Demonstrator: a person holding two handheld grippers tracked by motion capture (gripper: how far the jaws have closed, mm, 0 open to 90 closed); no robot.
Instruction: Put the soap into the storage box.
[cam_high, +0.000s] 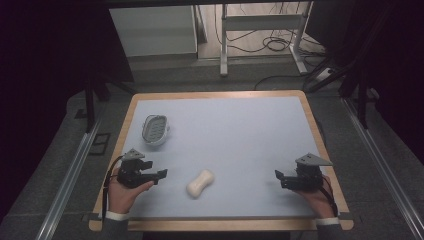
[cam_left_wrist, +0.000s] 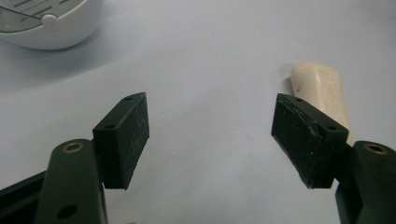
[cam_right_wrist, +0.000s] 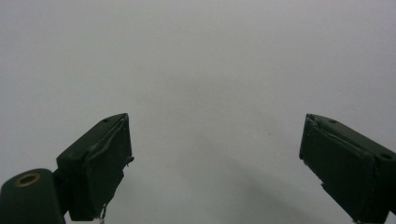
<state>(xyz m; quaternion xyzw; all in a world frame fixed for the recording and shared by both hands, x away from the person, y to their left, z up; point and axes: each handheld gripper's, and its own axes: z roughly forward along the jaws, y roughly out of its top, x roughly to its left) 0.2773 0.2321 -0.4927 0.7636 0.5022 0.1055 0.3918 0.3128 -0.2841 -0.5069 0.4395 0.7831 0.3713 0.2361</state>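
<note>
A cream bar of soap (cam_high: 200, 183) lies on the pale blue mat near the front, between the two hands. The left gripper view has the soap (cam_left_wrist: 327, 91) just beyond its right jaw. A white soap dish (cam_high: 155, 130) with a slotted grey insert sits at the mat's left; its rim, the soap dish (cam_left_wrist: 51, 28), appears at the top left of the left gripper view. My left gripper (cam_high: 161, 175) rests left of the soap, open, nothing between its jaws (cam_left_wrist: 210, 135). My right gripper (cam_high: 279, 178) rests near the right edge, open and empty over bare mat (cam_right_wrist: 215, 163).
The table (cam_high: 220, 93) has a wooden rim around the pale blue mat. Beyond its far edge stand a white cabinet (cam_high: 155, 30), a metal frame (cam_high: 260, 22) and cables (cam_high: 270, 45) on the floor. Metal rails (cam_high: 70, 175) run along both sides.
</note>
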